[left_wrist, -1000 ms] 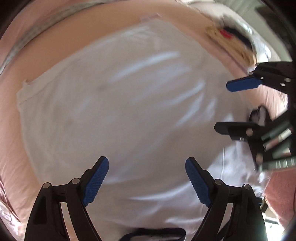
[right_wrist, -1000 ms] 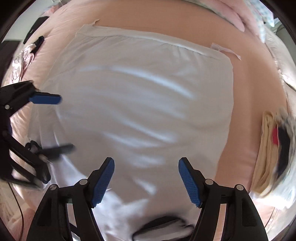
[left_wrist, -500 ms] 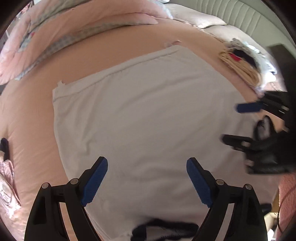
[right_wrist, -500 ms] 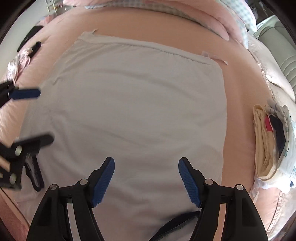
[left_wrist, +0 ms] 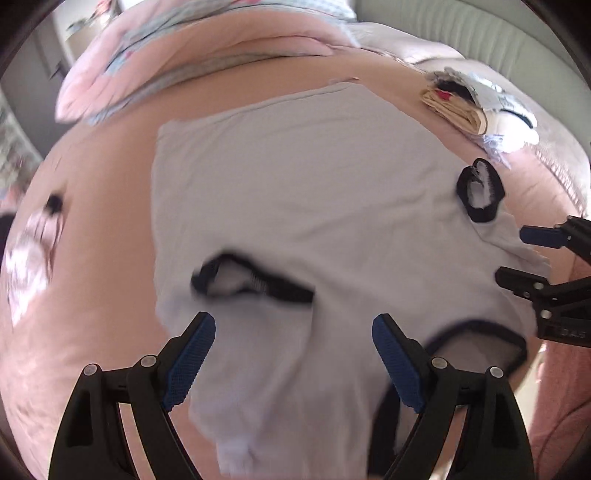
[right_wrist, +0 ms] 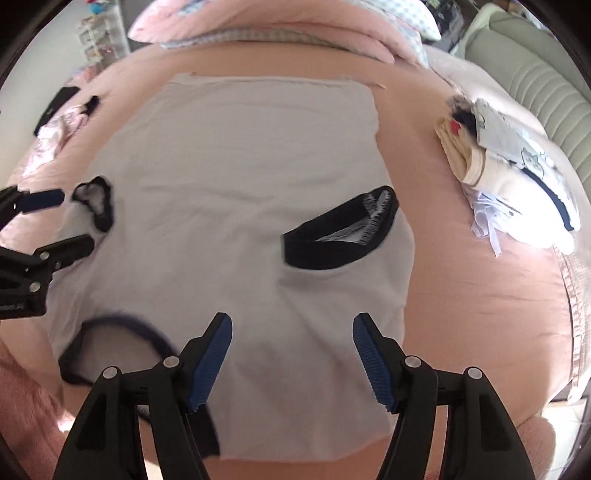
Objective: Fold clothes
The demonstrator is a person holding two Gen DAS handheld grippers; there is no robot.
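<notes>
A white T-shirt with dark-trimmed sleeves and collar lies flat on a pink bed, hem far from me. One dark sleeve cuff is folded onto the body; the other cuff lies at the left side. The dark collar is near me. My left gripper is open and empty above the near part of the shirt. My right gripper is open and empty, also above the near part. Each gripper shows in the other's view.
A stack of folded clothes lies on the bed to the right. A pink blanket and pillows lie at the far end. A pink patterned garment lies at the left. A green padded headboard is far right.
Both grippers have pulled back toward me and risen. The sleeves and collar now show, with one sleeve lying folded on the shirt body.
</notes>
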